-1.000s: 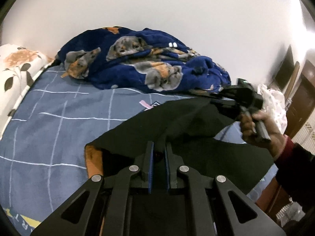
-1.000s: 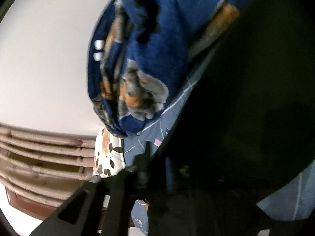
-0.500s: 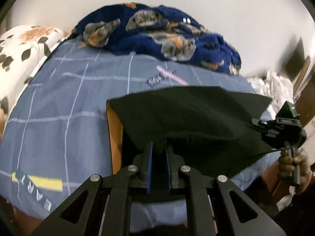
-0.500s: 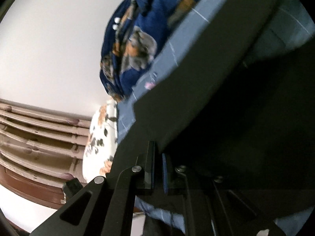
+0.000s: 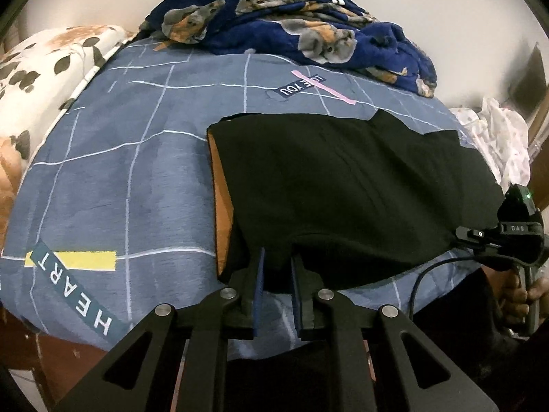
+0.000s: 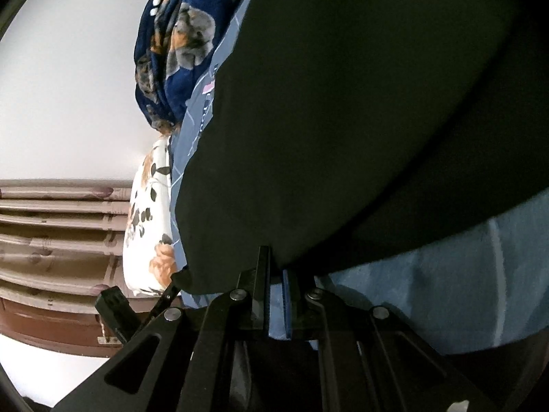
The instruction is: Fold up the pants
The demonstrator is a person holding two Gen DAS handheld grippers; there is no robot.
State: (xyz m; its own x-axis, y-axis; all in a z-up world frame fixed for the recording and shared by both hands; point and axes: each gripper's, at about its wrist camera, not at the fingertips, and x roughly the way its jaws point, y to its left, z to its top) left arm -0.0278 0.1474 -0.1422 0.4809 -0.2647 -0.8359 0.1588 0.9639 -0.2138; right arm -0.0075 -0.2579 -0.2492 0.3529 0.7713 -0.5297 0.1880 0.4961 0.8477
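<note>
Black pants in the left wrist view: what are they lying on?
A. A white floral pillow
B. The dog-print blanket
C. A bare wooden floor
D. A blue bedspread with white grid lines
D: the black pants are spread on the blue bedspread with white grid lines; the dog-print blanket is heaped beyond them and the floral pillow sits off to the left.

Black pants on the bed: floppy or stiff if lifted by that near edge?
Likely floppy: the black pants drape flat over the bed and their near edge peaks up at the left tool. Probably light, since thin pinches by it and the right tool hold them.
</note>
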